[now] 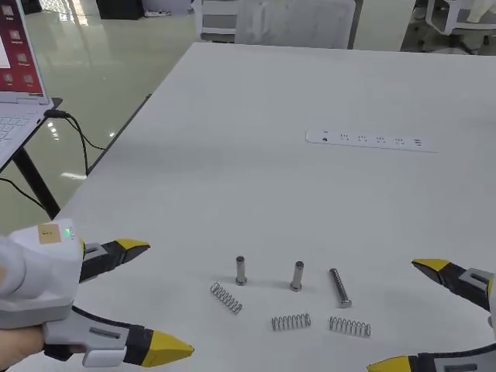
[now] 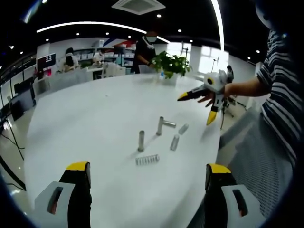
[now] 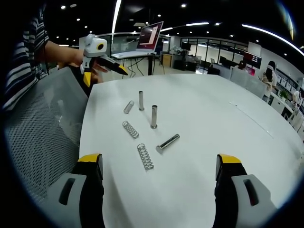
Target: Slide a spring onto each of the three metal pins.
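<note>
Three metal pins stand in a row near the white table's front edge: two upright (image 1: 240, 270) (image 1: 297, 276) and one lying flat (image 1: 339, 287). A loose spring lies in front of each: left spring (image 1: 225, 297), middle spring (image 1: 291, 322), right spring (image 1: 349, 327). My left gripper (image 1: 155, 298) hovers open to the left of them, nothing between its jaws. To their right, my right gripper (image 1: 409, 314) is open and empty too. From the left gripper (image 2: 147, 167) the nearest spring (image 2: 147, 159) lies just ahead. The right gripper (image 3: 159, 160) faces the lying pin (image 3: 167, 142) and a spring (image 3: 145, 156).
A white power strip (image 1: 364, 140) lies further back on the table (image 1: 232, 155). At the far left a laptop (image 1: 15, 70) sits on a side stand with a cable (image 1: 81, 136) hanging. A grey mesh chair back (image 3: 38, 133) is close by the table's near edge.
</note>
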